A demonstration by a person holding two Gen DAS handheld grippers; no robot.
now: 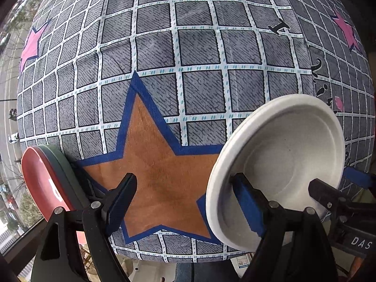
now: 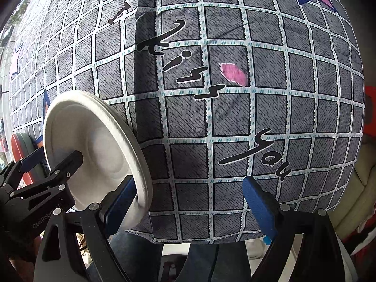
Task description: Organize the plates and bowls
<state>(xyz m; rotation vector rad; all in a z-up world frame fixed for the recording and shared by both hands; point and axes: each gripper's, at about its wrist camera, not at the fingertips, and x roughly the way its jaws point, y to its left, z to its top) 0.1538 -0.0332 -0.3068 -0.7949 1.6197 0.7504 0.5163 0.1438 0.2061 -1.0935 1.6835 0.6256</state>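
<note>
A: What lies under the two tongs?

B: A bench covered by a grey checked cloth (image 1: 199, 54) with white grid lines. It carries an orange star (image 1: 162, 176) edged in blue, pink stars near the corners, and black script that reads roughly "I Kiss You" (image 2: 195, 89).

A: Where are the dishes?

B: A white plate (image 1: 282, 164) sits on the cloth near its front edge, just right of the orange star. A red dish (image 1: 40, 178) with a grey rim lies at the cloth's left edge; white marks on it are too cut off to read.

A: How do the left tongs (image 1: 188, 188) stand?

B: Wide open and empty, pointing down. One blue-padded finger is over the star, the other over the white plate's inner rim; whether it touches I cannot tell.

A: And the right tongs (image 2: 192, 199)?

B: Also spread wide, holding nothing. The left finger sits at the plate's near edge, the other over bare cloth.

A: Any lettering on the tools?

B: "GenRobot" shows on the left tool's body in the right view, and "DAS" on the right tool's body in the left view.
</note>
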